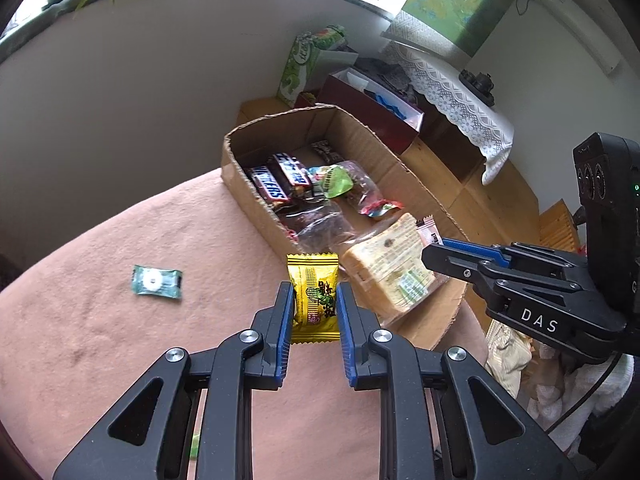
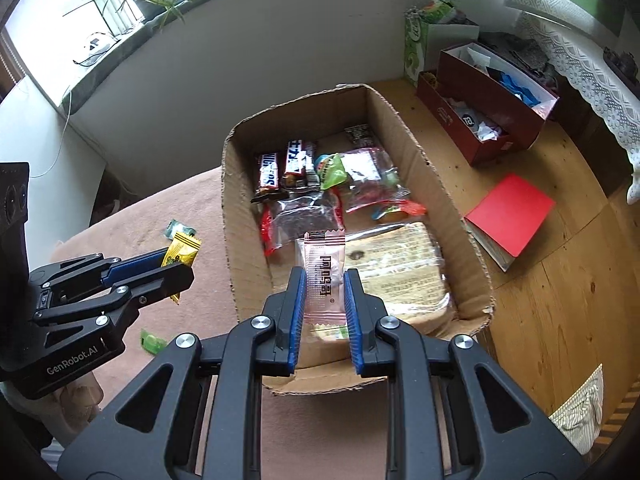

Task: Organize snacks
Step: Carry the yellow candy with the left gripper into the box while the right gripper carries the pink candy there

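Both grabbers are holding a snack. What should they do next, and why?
Probably the right gripper should lower its pink packet into the cardboard box and let go. It already hangs over the box, where the other snacks lie. The left gripper, holding the yellow packet, can follow.

The cardboard box (image 2: 448, 208) sits on the edge of the cushion (image 1: 120, 340). In the box, the chocolate bars (image 2: 286, 168) lie at the far end and the bread pack (image 2: 400, 268) at the near end. A small candy (image 1: 157, 281) lies on the cushion, left of the box. A flat book (image 2: 510, 218) lies on the floor, right of the box.
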`<state>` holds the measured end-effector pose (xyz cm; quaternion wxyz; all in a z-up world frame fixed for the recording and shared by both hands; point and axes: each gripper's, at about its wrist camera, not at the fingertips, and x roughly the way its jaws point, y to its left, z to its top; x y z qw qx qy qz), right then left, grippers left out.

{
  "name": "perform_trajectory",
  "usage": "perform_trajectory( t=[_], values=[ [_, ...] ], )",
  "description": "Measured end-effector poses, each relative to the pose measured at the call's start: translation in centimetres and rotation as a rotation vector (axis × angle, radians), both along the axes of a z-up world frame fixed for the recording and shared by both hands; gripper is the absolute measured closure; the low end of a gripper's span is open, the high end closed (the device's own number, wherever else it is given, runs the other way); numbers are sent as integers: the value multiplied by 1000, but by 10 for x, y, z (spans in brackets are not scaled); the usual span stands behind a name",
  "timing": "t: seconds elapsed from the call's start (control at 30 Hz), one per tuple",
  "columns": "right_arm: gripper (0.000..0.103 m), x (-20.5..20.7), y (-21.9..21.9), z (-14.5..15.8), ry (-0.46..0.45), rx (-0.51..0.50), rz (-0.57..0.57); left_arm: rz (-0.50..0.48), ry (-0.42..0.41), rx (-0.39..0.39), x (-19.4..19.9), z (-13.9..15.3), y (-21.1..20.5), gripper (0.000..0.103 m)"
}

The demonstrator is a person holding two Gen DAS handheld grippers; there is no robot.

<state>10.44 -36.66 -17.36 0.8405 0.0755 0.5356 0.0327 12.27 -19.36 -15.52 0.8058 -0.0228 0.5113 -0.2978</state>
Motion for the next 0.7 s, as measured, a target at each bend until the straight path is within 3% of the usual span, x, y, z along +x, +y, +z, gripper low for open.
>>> perform_trajectory(
  t=[0.33,0.7],
  values=[
    [83,-3,-28,-7,4,12,-50,-71,2,12,-6,-4,-51,83],
    [82,-3,-36,-10,-3,11,-52,-87,-14,38,-4,-2,-69,81]
  ],
)
